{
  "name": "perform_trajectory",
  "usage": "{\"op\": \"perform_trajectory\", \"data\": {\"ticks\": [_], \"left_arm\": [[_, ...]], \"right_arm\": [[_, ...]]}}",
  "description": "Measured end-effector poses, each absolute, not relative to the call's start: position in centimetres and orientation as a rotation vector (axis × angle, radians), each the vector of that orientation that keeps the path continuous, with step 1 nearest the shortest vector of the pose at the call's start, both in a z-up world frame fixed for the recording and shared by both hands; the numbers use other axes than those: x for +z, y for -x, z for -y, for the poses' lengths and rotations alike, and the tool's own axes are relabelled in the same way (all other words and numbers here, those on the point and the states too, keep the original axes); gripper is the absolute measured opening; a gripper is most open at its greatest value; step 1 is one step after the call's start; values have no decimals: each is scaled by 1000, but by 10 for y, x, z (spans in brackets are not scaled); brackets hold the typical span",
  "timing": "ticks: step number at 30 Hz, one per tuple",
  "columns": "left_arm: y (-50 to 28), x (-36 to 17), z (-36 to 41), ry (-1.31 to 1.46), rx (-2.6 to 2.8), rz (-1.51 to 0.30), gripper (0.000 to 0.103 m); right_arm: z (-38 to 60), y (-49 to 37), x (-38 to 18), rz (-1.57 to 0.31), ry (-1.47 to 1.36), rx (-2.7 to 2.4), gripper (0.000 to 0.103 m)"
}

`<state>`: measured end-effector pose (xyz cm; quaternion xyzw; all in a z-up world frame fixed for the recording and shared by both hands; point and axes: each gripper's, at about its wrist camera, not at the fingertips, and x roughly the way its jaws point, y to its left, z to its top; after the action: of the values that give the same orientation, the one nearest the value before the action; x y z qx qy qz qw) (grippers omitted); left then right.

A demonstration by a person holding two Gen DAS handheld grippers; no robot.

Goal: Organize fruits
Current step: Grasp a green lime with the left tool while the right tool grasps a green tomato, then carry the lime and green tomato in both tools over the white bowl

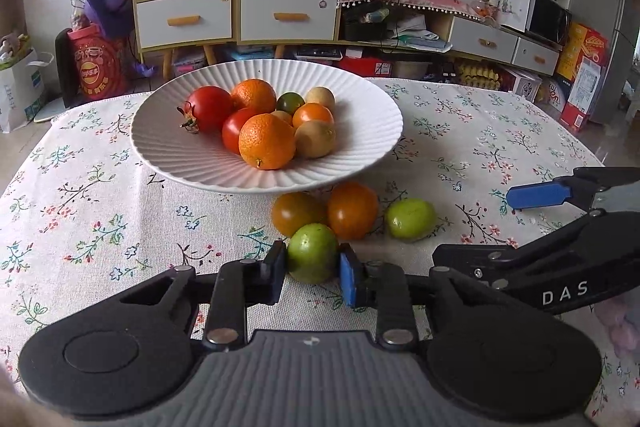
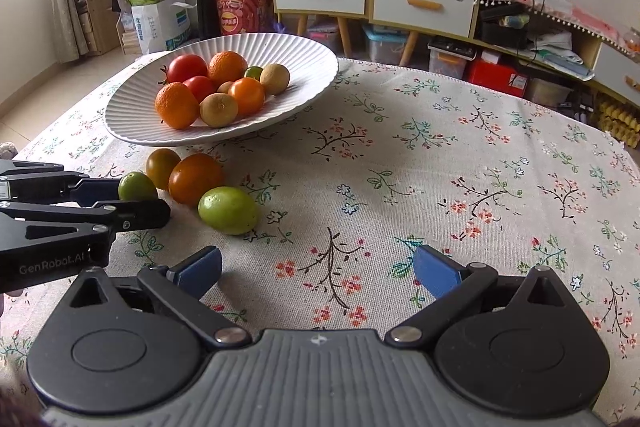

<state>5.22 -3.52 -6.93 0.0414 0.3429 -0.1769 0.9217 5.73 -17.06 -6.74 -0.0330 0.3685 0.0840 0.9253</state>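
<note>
Green fruit [image 1: 313,253] sits squarely between my left gripper [image 1: 313,269]'s fingers [image 1: 275,273], one pad on each flank, and from the left wrist view they look clenched onto it while it rests on the cloth-covered surface [image 1: 100,211]. No earlier frame shows how that grip came about. My right gripper [image 2: 316,269] hangs with its fingers spread wide over bare cloth, grasping nothing.

What the next move turns on, as I judge it: the white bowl [image 1: 360,99] lies straight ahead of the left fingers and beyond the held fruit, with two orange-brown tomatoes [image 1: 352,209] sitting in between, touching each other and close against the bowl's near rim. So the lift has to clear those before going forward over the rim. The held fruit is nearly round, so no axis matters much.

Another green fruit [image 2: 228,209] lies just to the right of that cluster, nearer the right gripper, ahead and left of its fingers.
</note>
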Motion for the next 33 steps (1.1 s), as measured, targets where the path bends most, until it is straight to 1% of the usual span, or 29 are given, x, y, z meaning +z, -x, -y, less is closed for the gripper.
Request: {"op": "perform_trajectory", "data": {"ticks": [7,10,13,18,19,21,25,27,28,29,33], "left_arm": [[-51,-65,22,-80,-326,-729,31],[-51,-62,19,-83,-316,-740,31],[-51,-61,17,-88,-302,-758,31],[-50,-59,11,-79,-292,-776,31],[-49,-58,10,-81,-292,-776,31],[-48,-57,8,-83,-290,-776,31],[-47,-54,7,-87,-290,-776,31],[-46,-54,6,-90,-290,-775,31],[-46,-53,8,-92,-288,-776,31],[-46,-53,9,-92,-288,-776,31],[-45,-52,9,-91,-292,-776,31]], "right_arm": [[155,-68,-64,-803,42,211,102],[149,-72,-63,-810,42,199,100],[143,-76,-64,-835,50,183,92],[136,-76,-64,-840,80,177,76],[136,-76,-63,-839,86,179,74],[135,-76,-63,-839,98,181,65],[133,-76,-61,-835,114,177,55],[134,-75,-61,-832,115,178,44],[133,-76,-59,-831,115,189,39],[133,-76,-58,-829,116,198,33],[133,-76,-54,-829,112,219,32]]}}
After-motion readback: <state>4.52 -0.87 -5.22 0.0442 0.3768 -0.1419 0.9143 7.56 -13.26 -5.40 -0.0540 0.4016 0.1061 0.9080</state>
